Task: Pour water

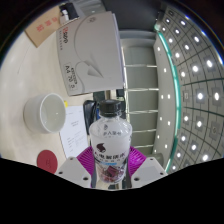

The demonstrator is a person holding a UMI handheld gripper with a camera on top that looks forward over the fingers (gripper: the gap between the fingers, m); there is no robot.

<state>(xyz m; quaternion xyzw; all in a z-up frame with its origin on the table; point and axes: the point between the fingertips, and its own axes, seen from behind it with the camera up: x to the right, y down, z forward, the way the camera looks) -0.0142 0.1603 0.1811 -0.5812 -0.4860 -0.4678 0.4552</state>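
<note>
A clear plastic water bottle [109,133] with a black cap and a white and purple label stands upright between my gripper's [111,165] two magenta pads. Both pads [86,159] press on the bottle's sides, so the gripper is shut on it. To the left, beyond the fingers, a white round bowl [45,110] sits on the pale table [35,70]. The bottle's base is hidden below the fingers.
A white cardboard box [88,45] with printing lies beyond the bottle. A dark red round lid [46,158] lies left of the fingers, near white paper sheets [75,125]. On the right runs a green-edged glass partition [172,80] under a ceiling of lights.
</note>
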